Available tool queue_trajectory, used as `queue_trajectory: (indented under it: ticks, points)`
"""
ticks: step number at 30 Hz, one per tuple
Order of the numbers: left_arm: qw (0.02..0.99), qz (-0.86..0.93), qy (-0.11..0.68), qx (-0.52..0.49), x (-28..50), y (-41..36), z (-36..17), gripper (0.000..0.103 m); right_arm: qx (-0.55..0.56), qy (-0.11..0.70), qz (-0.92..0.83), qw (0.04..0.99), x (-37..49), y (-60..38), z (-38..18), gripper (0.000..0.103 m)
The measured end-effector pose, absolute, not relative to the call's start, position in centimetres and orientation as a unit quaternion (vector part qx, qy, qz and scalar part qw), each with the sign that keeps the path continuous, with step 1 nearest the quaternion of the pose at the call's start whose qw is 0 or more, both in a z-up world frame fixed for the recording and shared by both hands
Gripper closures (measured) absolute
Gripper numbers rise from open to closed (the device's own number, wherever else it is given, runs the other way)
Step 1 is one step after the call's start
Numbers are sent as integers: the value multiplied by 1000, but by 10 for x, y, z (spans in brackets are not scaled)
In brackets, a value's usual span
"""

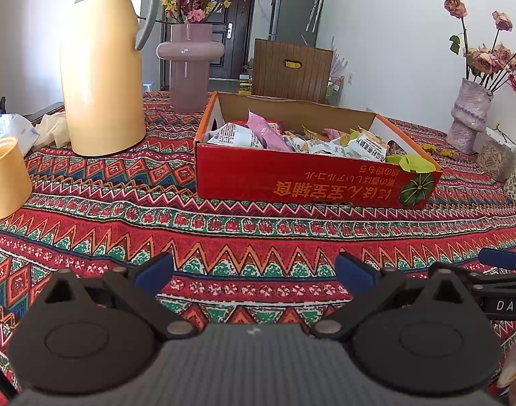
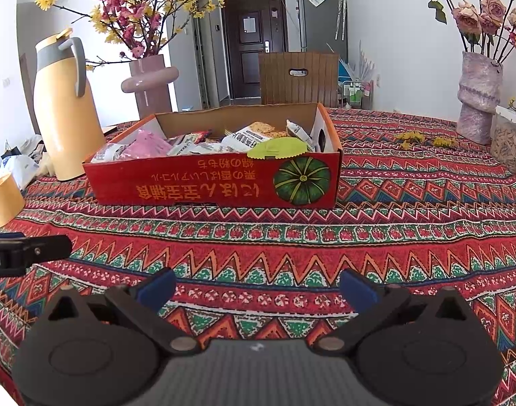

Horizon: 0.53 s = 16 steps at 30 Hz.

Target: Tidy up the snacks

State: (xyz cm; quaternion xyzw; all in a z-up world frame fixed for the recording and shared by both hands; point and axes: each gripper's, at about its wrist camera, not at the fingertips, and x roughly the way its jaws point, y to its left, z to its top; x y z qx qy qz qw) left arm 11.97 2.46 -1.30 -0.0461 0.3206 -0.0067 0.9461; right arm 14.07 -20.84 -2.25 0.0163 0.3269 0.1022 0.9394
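A red cardboard box (image 1: pixel 312 182) with a pumpkin picture stands on the patterned tablecloth (image 1: pixel 224 237). It holds several snack packets (image 1: pixel 234 135), among them a pink one (image 1: pixel 266 132) and a green one (image 1: pixel 412 162) at its front right corner. The box also shows in the right wrist view (image 2: pixel 207 182), with the green packet (image 2: pixel 278 149) and pink packet (image 2: pixel 146 147). My left gripper (image 1: pixel 254 270) is open and empty, low over the cloth, well in front of the box. My right gripper (image 2: pixel 258 287) is open and empty, beside the left one.
A yellow thermos jug (image 1: pixel 102 77) and a yellow cup (image 1: pixel 5 179) stand left of the box. A pink vase with flowers (image 1: pixel 190 67) stands behind, a textured vase (image 1: pixel 468 118) at the far right, with a jar (image 2: pixel 510 145). A wooden chair back (image 1: pixel 292 71) stands behind the table.
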Motion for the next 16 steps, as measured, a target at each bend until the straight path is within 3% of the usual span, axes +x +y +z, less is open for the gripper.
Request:
queue_trajectory:
  ticks: [16]
  points:
    - [948, -16, 313, -47, 119, 26, -12, 0, 17, 328, 101, 939, 143, -210, -19, 0]
